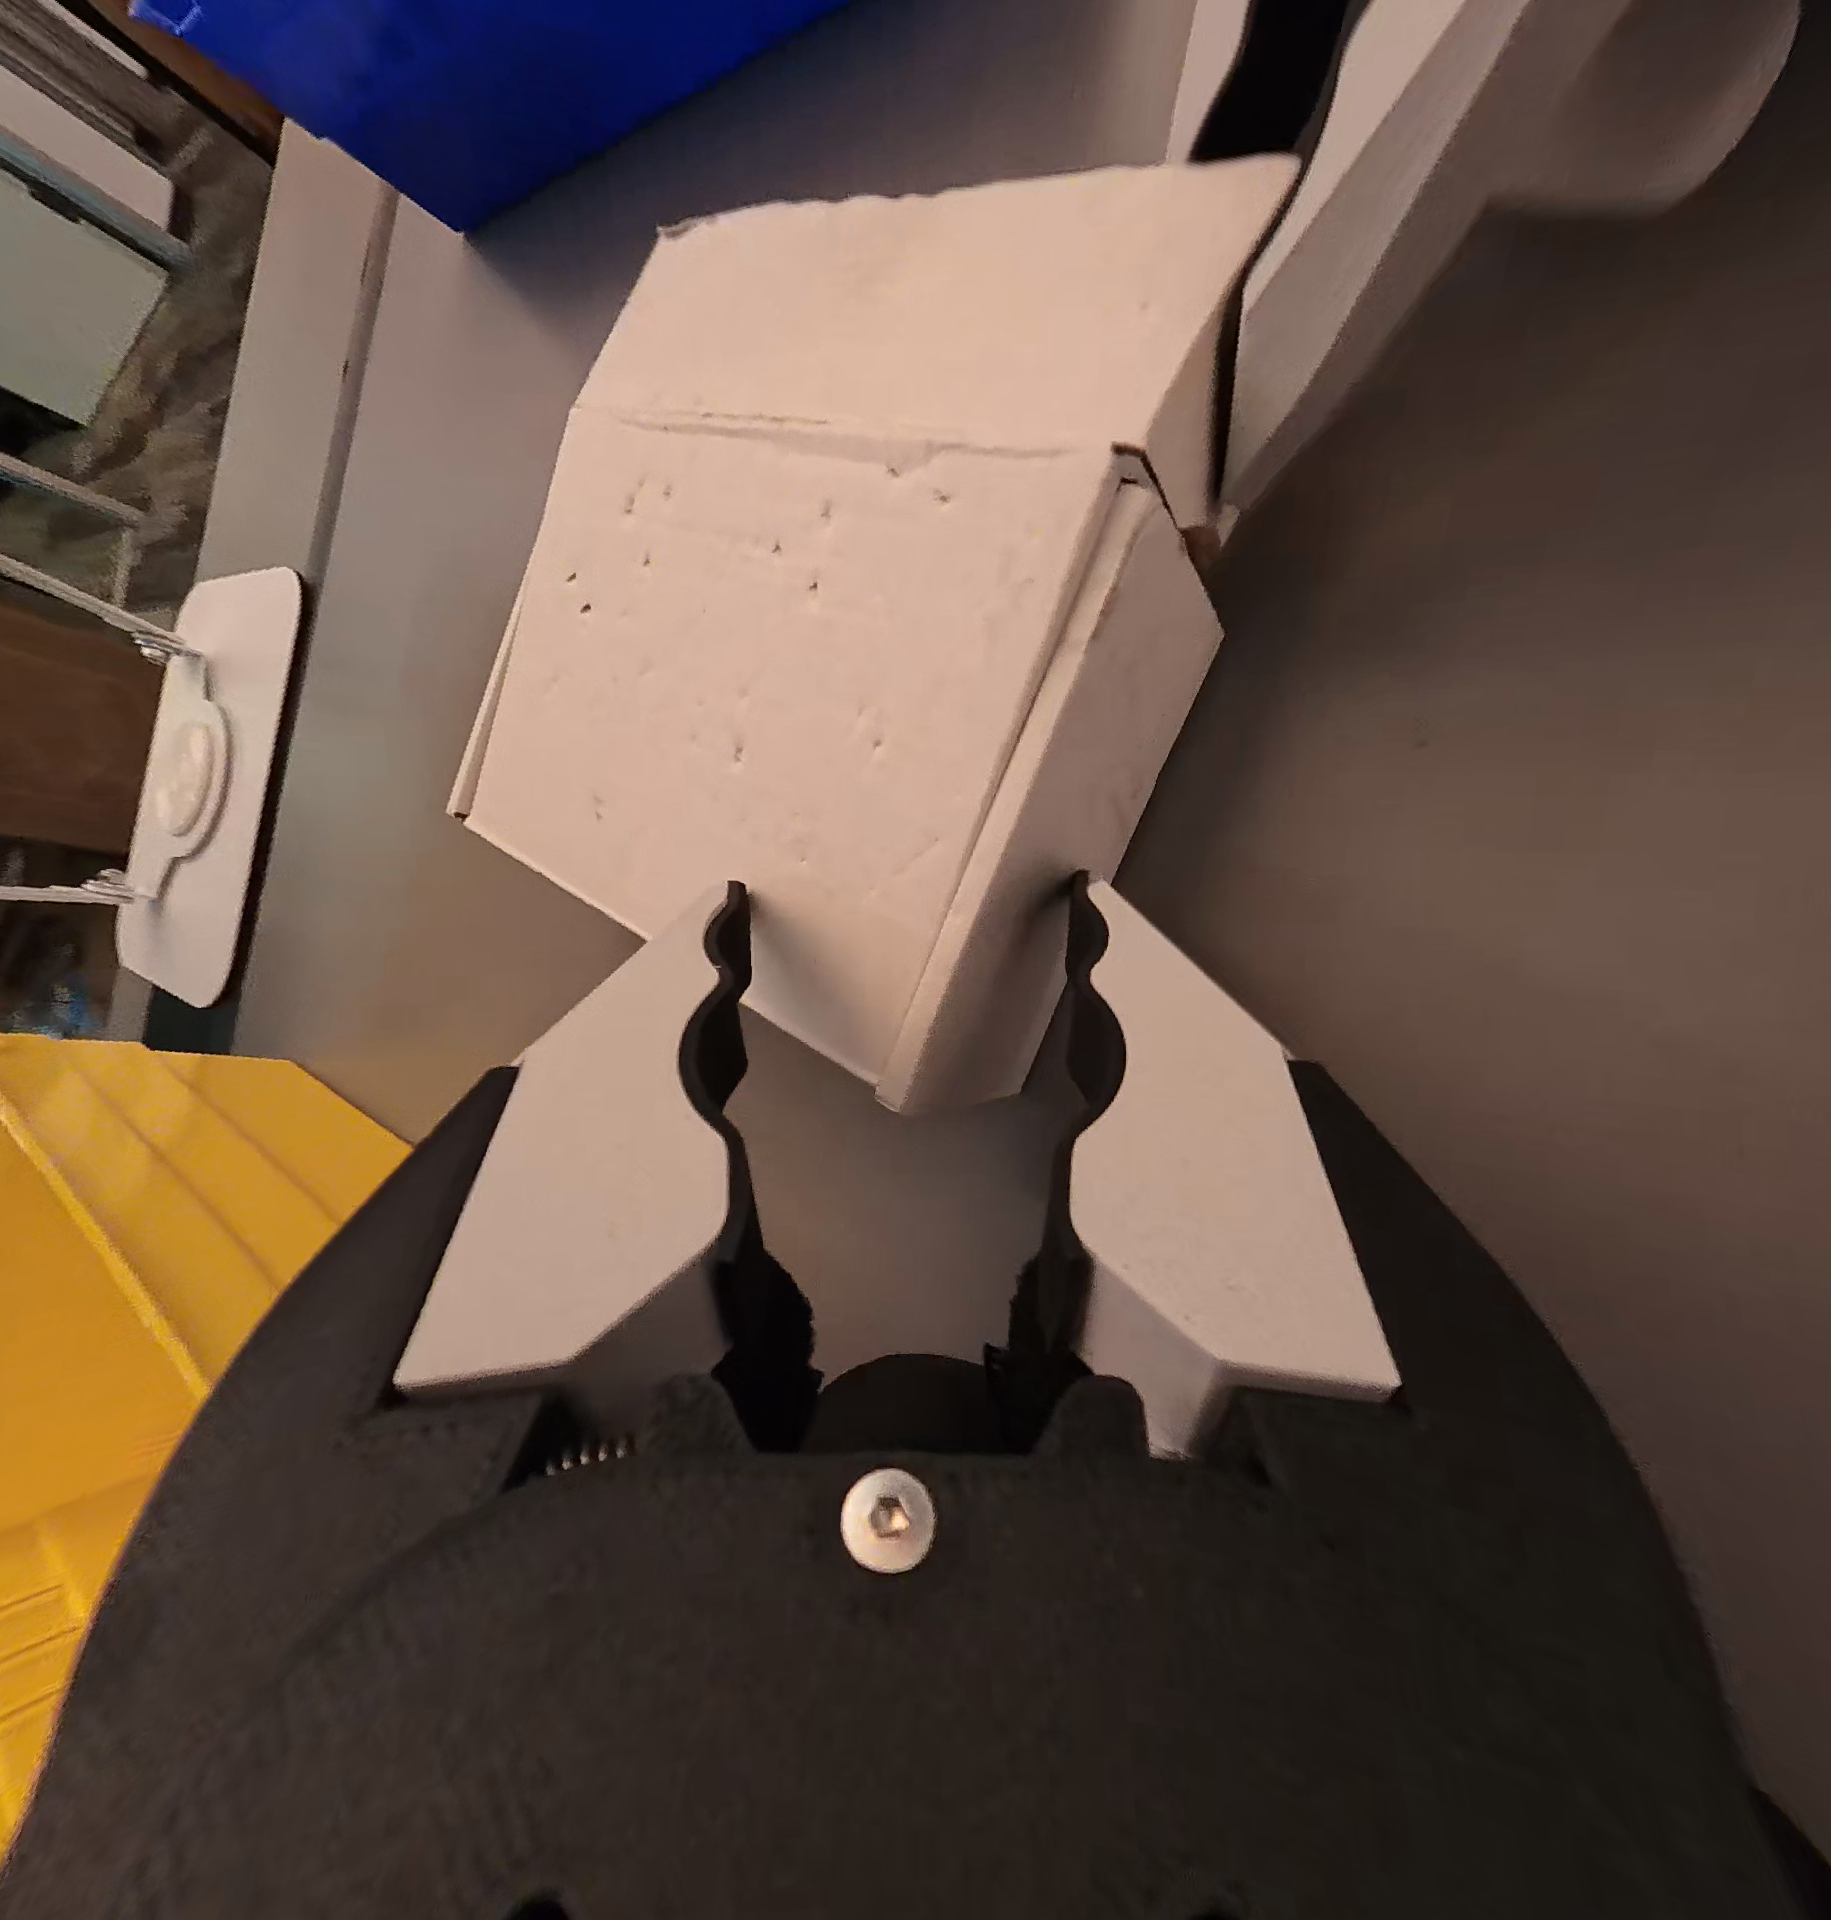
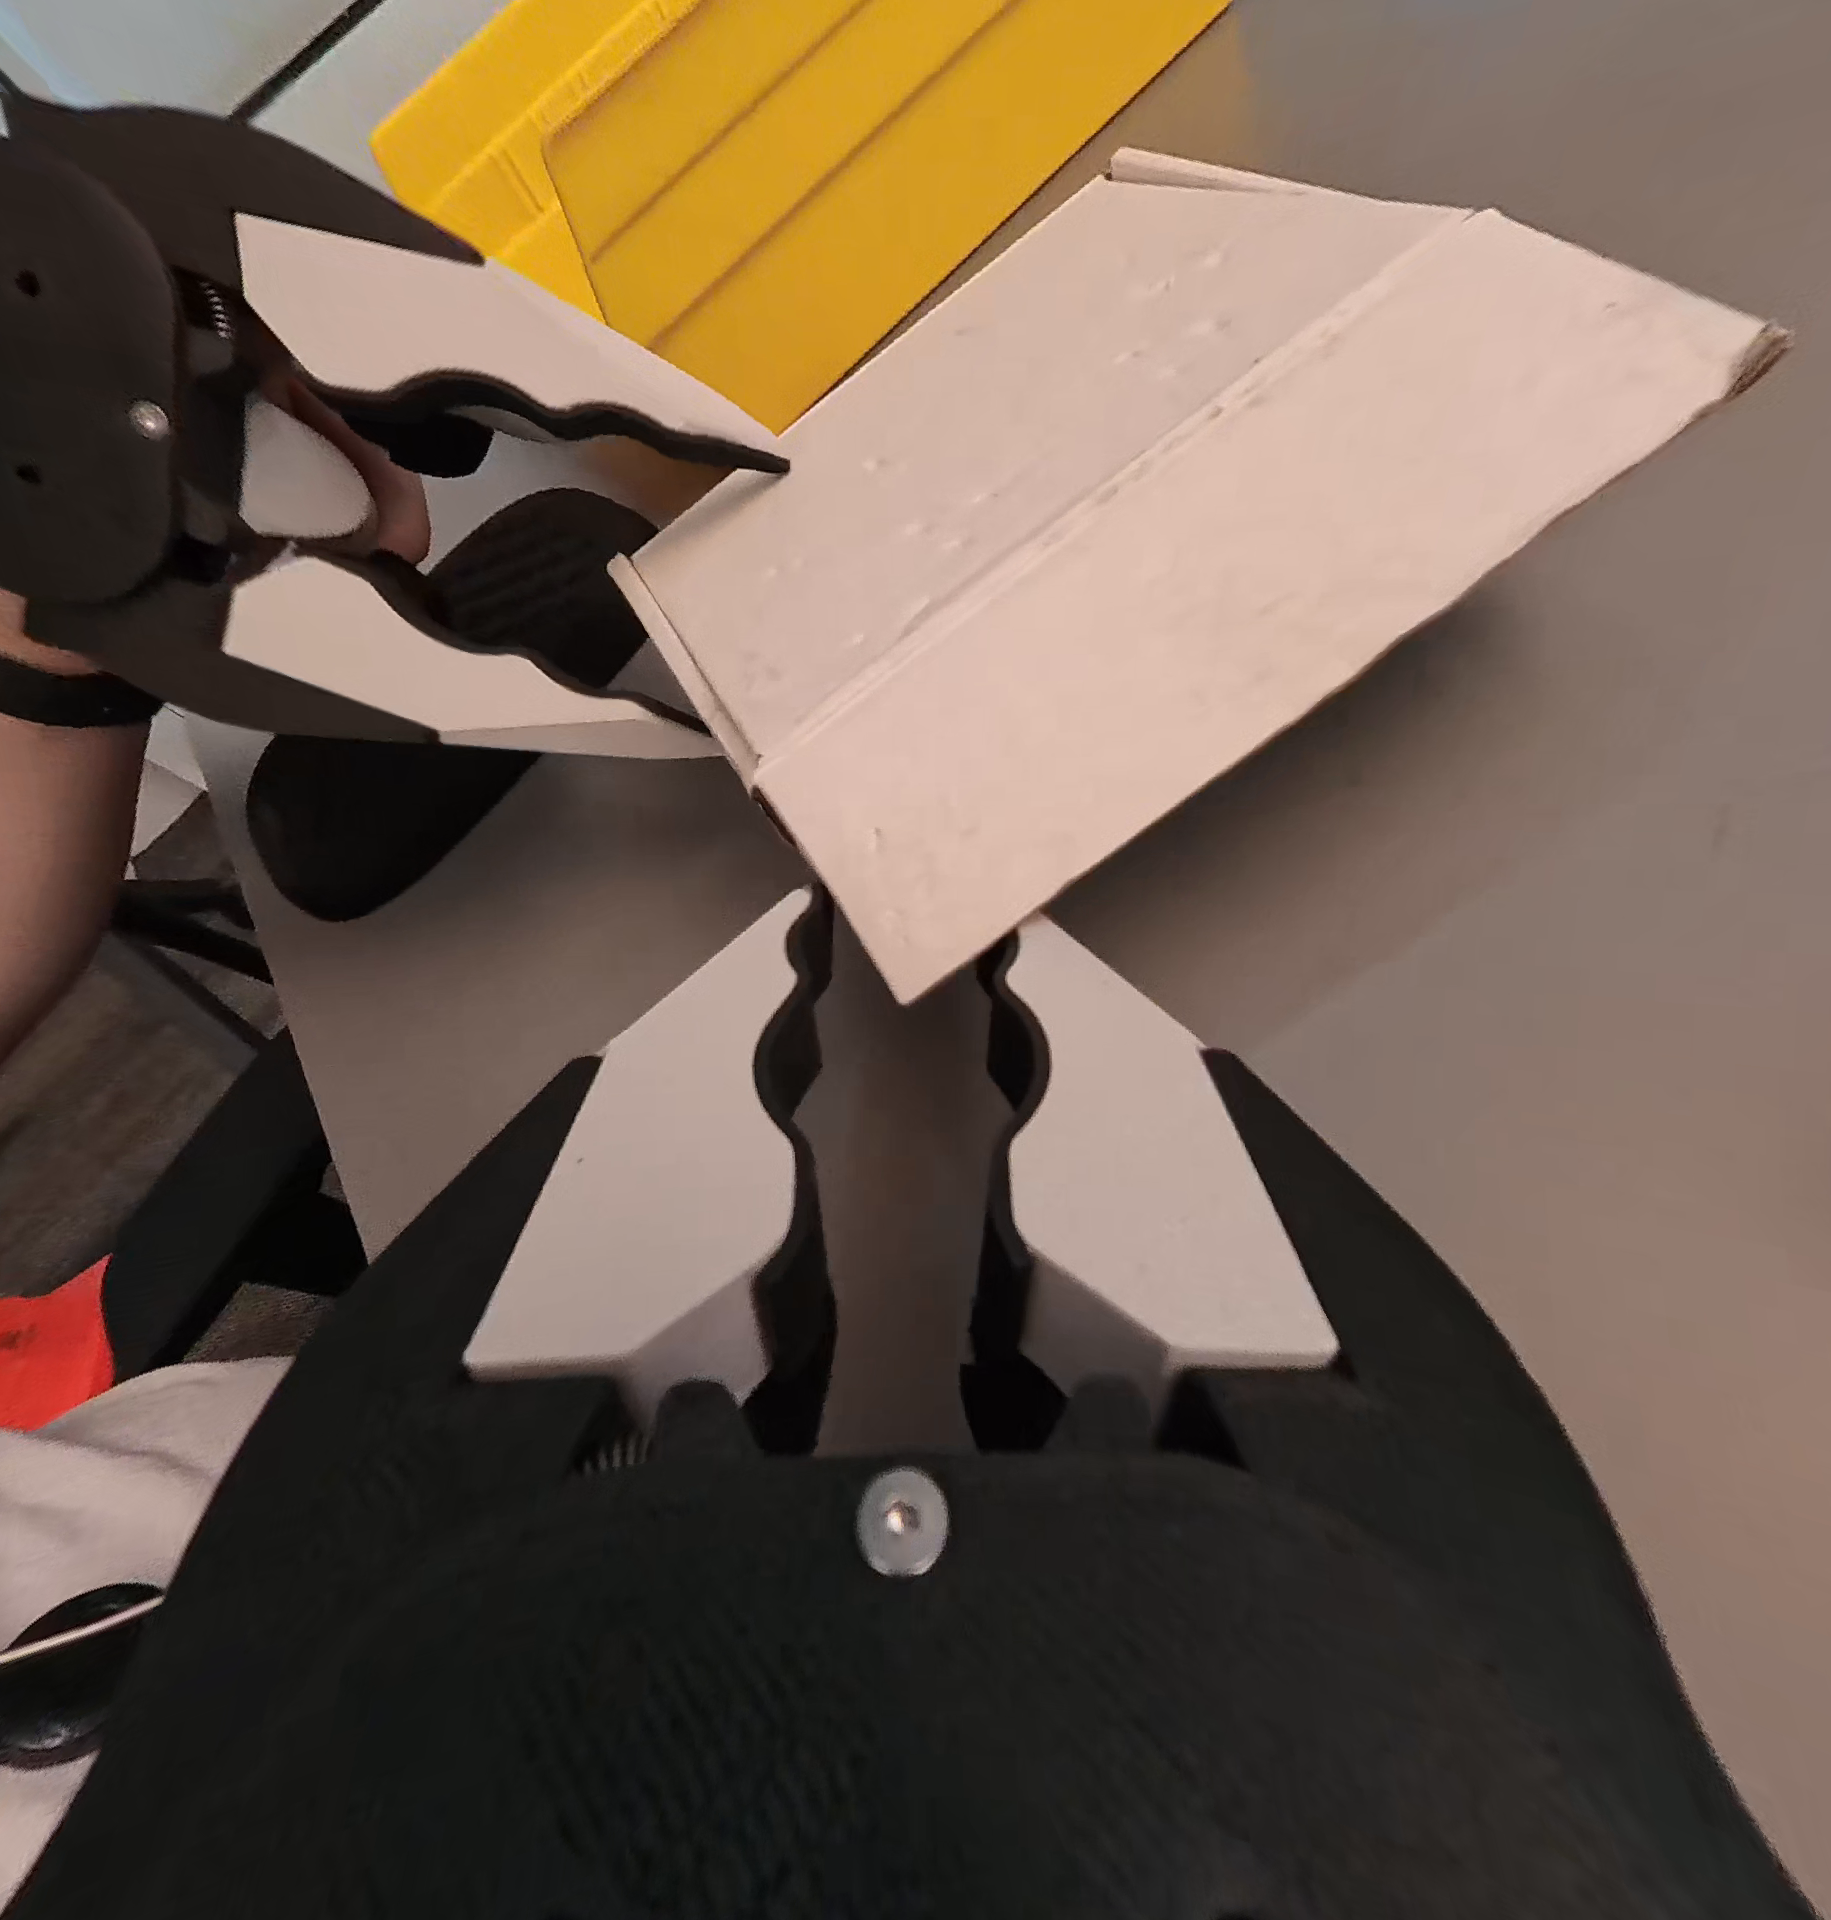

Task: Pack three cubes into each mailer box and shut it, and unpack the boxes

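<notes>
Left wrist view shows both claws, left claw (image 1: 906, 904) and right claw (image 2: 906, 935), gripping the shut white box (image 1: 838, 665) above the desk (image 1: 1513, 935); next, I think, open it.

I see a grey tabletop (image 1: 1513, 935) filling most of both wrist views, evenly and warmly lit. In the left wrist view, a white plate (image 1: 215, 779) with a round metal fitting lies at its far edge. A dark patterned carpet (image 1: 163, 343) and pale metal rails show beyond that edge. In the right wrist view, a black office chair (image 2: 391, 810) stands past the table's corner, on grey carpet (image 2: 111, 1091). An orange patch (image 2: 28, 1340) lies low at left.
</notes>
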